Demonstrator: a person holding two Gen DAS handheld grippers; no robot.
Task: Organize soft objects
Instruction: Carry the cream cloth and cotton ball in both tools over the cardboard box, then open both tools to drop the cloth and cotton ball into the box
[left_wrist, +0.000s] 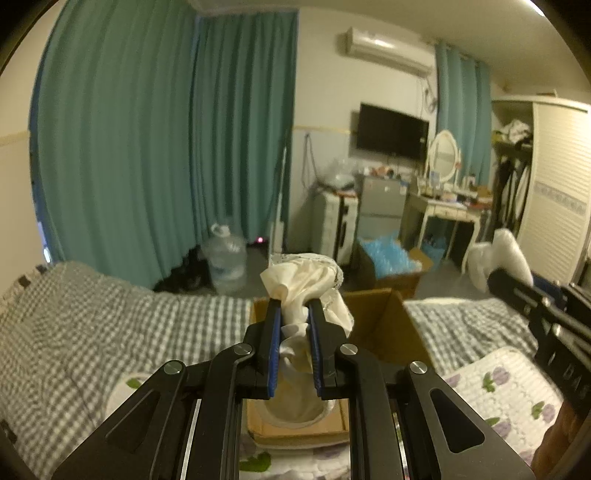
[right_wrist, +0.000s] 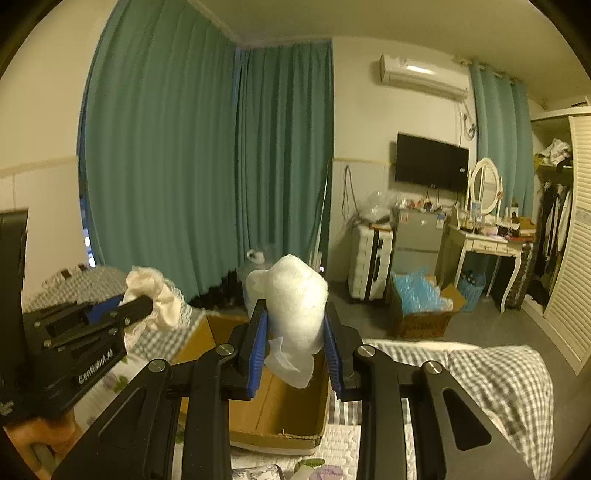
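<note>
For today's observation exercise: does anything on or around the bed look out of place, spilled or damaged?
Nothing looks spilled or damaged. The left gripper holds a cream cloth and the right gripper holds a white bubble-wrap wad, both raised above the open cardboard box on the bed.

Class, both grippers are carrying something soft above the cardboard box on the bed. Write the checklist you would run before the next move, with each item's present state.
1. Left gripper shut on the cream cloth: ok.
2. Right gripper shut on the white bubble wrap: ok.
3. Cardboard box open on top: ok.
4. Cream cloth above the box opening: ok, in the left wrist view.
5. Bubble wrap above the opening: ok.
6. Room left in the box: cannot tell; something pale already lies inside, beneath the left gripper.
</note>
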